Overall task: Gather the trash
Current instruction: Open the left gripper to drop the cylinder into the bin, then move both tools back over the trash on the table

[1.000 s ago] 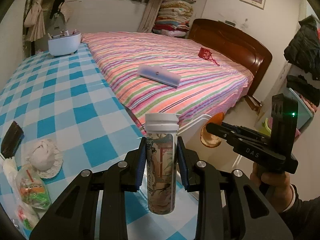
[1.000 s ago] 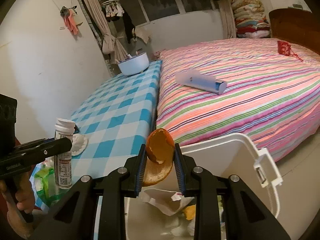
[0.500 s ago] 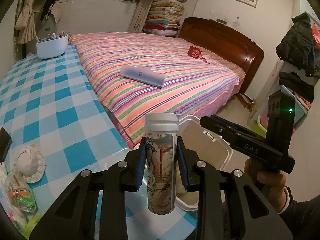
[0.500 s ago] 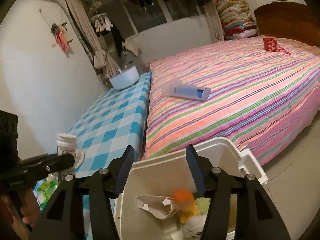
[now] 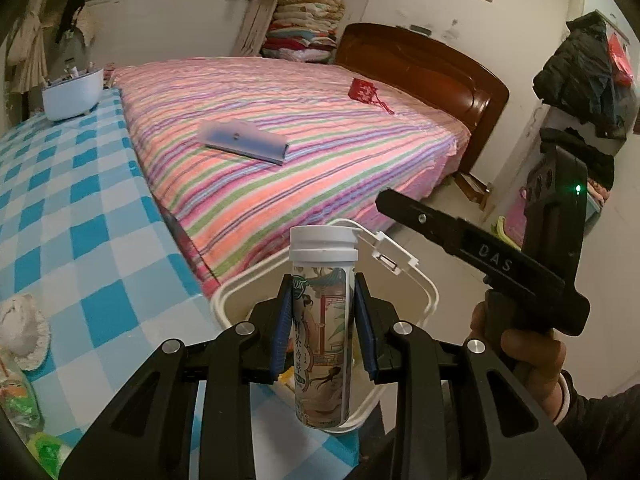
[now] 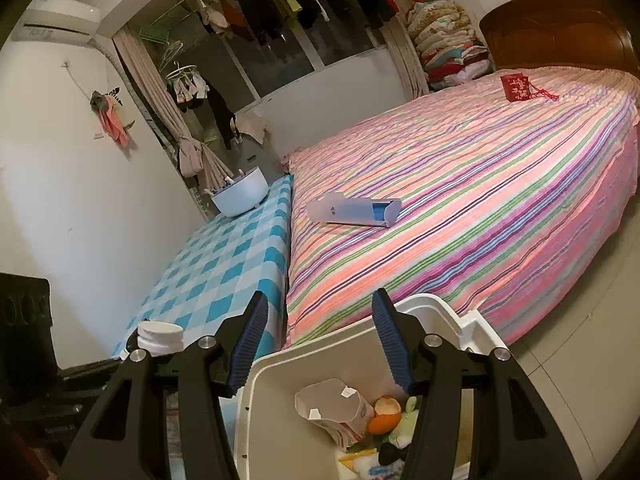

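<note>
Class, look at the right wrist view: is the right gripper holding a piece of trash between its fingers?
No. The right gripper stands open and empty above the white bin, where the orange peel lies.

i see a surface checked blue and white, a bed striped pink, orange, green and purple, a white bin, an orange peel inside, and blue pads on black fingers.

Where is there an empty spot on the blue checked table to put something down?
The checked table is bare between the white tub at its far end and the crumpled tissue near its front. The front left corner is crowded with wrappers.
</note>
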Demonstrator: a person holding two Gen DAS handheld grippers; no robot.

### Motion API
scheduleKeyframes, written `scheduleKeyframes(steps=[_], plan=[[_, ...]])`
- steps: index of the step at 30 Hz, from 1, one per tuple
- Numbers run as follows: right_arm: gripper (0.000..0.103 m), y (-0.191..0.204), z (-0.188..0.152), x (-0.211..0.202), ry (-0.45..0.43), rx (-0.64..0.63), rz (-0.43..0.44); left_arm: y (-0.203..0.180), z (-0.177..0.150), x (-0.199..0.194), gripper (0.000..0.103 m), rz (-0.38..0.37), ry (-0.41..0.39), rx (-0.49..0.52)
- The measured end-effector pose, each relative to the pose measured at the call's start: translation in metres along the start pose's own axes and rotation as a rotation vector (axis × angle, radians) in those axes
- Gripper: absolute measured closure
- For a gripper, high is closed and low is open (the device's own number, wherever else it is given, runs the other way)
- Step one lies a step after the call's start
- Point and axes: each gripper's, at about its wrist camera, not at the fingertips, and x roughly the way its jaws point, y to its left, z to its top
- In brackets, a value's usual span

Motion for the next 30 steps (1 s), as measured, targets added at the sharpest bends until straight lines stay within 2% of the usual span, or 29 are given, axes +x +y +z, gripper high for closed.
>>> scheduleKeyframes(steps=[7, 10, 11, 12, 14, 19, 30], plan=[[0.05, -0.002, 0.001, -0.003, -0.012, 0.011, -0.003, -0.01, -0.004, 0.011, 0.074, -0.003, 0.021, 0.025], [0.05, -0.003, 0.001, -0.003, -0.014, 0.014, -0.002, -0.012, -0.003, 0.013, 0.071, 0.001, 0.021, 0.031], [0.05, -0.003, 0.001, -0.004, -0.017, 0.016, -0.002, -0.013, -0.004, 0.014, 0.058, 0.005, 0.022, 0.035], [0.05, -0.003, 0.001, -0.003, -0.016, 0.015, 0.0, -0.013, -0.004, 0.014, 0.037, 0.007, 0.019, 0.036], [0.05, -0.003, 0.001, -0.004, -0.018, 0.015, -0.004, -0.013, -0.003, 0.007, 0.025, 0.04, -0.033, 0.034], [0.05, -0.003, 0.001, -0.004, -0.019, 0.022, 0.001, -0.004, 0.0, -0.01, 0.025, 0.059, -0.091, 0.015], [0.05, 0.015, -0.002, 0.005, 0.027, -0.034, 0.046, 0.014, -0.005, -0.028, 0.025, 0.093, -0.116, -0.032]])
